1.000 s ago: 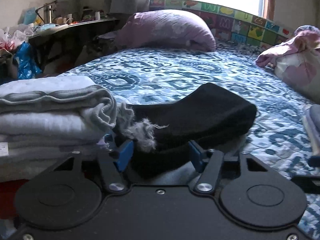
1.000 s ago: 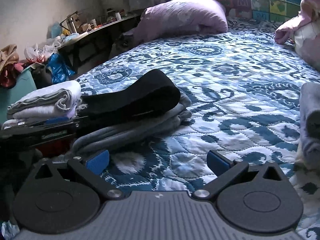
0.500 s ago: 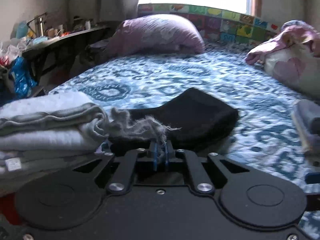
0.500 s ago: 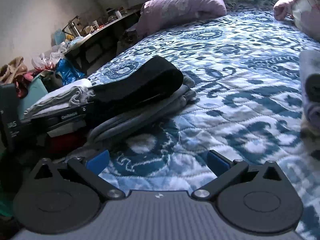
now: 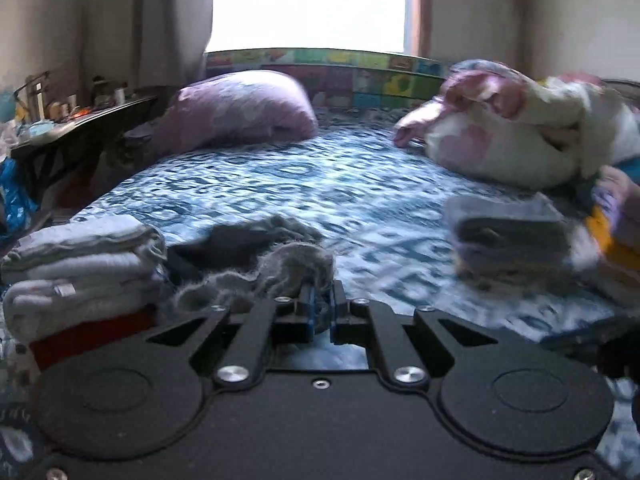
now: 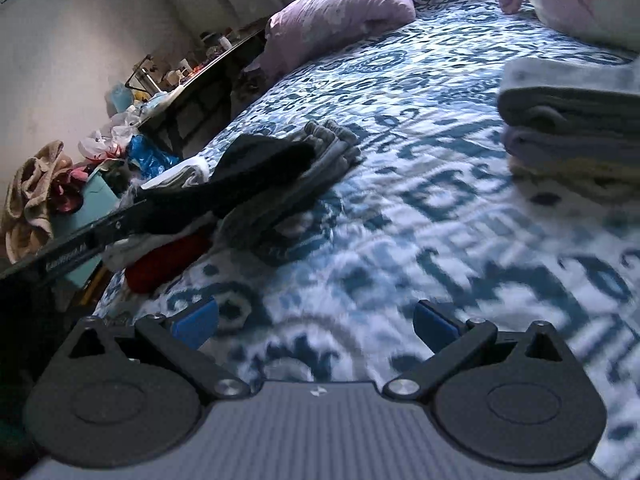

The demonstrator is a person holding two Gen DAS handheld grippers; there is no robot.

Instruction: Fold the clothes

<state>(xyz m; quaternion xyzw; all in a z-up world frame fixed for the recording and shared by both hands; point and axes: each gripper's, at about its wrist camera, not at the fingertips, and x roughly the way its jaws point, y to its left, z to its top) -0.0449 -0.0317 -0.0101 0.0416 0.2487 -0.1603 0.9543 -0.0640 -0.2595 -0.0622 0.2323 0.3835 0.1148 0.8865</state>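
Your left gripper (image 5: 320, 312) has its blue fingers (image 5: 306, 308) pressed together on the frayed edge of a grey garment (image 5: 280, 268), low in the centre of the left wrist frame; the cloth bunches up just above the pads. Behind it, a black garment (image 5: 236, 240) lies on the blue patterned bed (image 5: 320, 184), and a stack of folded pale clothes (image 5: 80, 256) sits at middle left over something red. At middle right, a second folded pile (image 5: 508, 240) rests near a pink-and-white bundle (image 5: 512, 140), with a purple pillow (image 5: 240, 108) at upper centre below the bright window.

Your right gripper (image 6: 316, 320) holds its fingers (image 6: 196, 318) wide apart and empty over the bedspread, at the bottom of the right wrist frame. Up and to the left, the black garment (image 6: 256, 176) drapes over folded grey cloth (image 6: 320, 160). A cluttered counter (image 6: 200, 76) stands in the upper left beside the bed.
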